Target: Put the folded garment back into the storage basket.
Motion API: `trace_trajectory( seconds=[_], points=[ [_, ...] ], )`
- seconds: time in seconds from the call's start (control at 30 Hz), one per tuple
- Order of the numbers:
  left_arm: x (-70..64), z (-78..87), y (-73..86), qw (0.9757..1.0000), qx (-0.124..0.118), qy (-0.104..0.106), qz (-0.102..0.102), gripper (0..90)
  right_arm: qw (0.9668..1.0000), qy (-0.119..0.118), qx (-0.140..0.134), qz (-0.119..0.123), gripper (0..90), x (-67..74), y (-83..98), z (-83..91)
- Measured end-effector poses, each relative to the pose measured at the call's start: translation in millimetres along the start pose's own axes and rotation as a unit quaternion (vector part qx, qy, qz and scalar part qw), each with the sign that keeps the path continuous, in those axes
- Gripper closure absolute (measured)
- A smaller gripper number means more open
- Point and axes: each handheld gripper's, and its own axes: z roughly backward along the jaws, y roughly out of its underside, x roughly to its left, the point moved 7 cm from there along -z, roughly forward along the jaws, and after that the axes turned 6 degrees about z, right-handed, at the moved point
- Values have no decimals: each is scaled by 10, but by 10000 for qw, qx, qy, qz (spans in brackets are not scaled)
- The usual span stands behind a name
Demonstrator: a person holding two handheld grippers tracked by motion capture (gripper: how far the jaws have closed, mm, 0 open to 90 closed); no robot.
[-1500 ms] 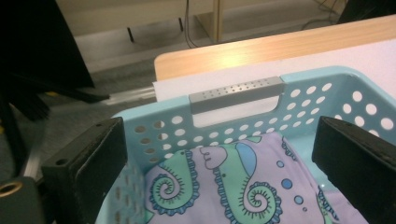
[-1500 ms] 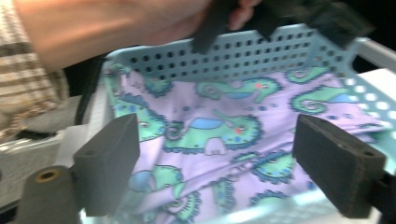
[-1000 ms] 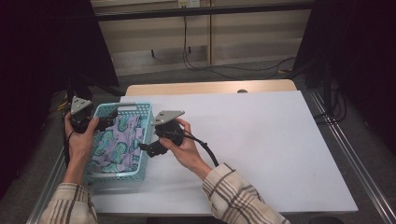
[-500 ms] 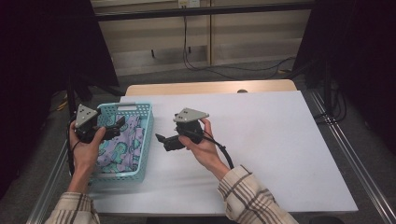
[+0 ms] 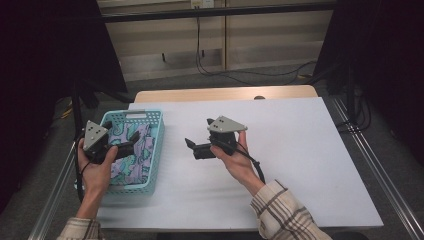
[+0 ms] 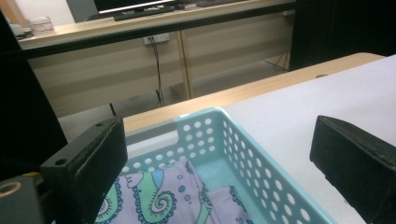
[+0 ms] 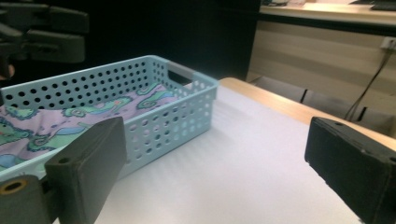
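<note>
At the desk's (image 5: 300,165) left edge, a pale blue basket (image 5: 150,150) holds a folded cloth (image 5: 131,150) printed in lilac and green swirls, and we see both of a person's grippers standing near it with nothing in them. The basket runs lengthwise from the near edge toward the far edge, and the cloth lies flat along that same line, filling most of the floor.

The left gripper (image 5: 131,142) is the nearer of the two. It hangs just over the basket's outer rim with its jaws spread wide and aimed inward across the cloth. From the left gripper view the printed cloth (image 6: 159,198) lies low between those open jaws, with the basket's perforated wall (image 6: 247,154) curving away beyond it.

The right gripper (image 5: 191,146) sits apart on the bare white desk, to the right of the basket, and its jaws are spread too and pointed back toward it. In the right gripper view the basket (image 7: 159,107) stands ahead and to the left, side wall facing us, the cloth (image 7: 70,121) showing over the rim.

We judge that any reach for the cloth falls to the left hand, dropping straight down. The right would have to clear the wall first.
</note>
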Motion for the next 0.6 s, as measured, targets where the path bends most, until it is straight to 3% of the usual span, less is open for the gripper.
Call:
trace_trajectory(
  seconds=[0.1,0.17,0.23,0.33,0.6],
  points=[
    [-71,28,29,10000,25,-27,90,40,9999,99,-45,-13,57,-50,22,86],
    [-117,60,55,9999,78,71,61,40,9998,180,-62,-47,57,-90,56,154],
    [-137,109,65,10000,-11,-8,-43,40,9995,289,-61,-57,57,-145,102,239],
    [-162,130,92,9999,-44,41,91,39,9992,380,-91,-86,58,-207,140,336],
    [-275,249,136,9999,-17,141,-68,40,9972,722,-184,32,60,-349,141,671]
  ],
)
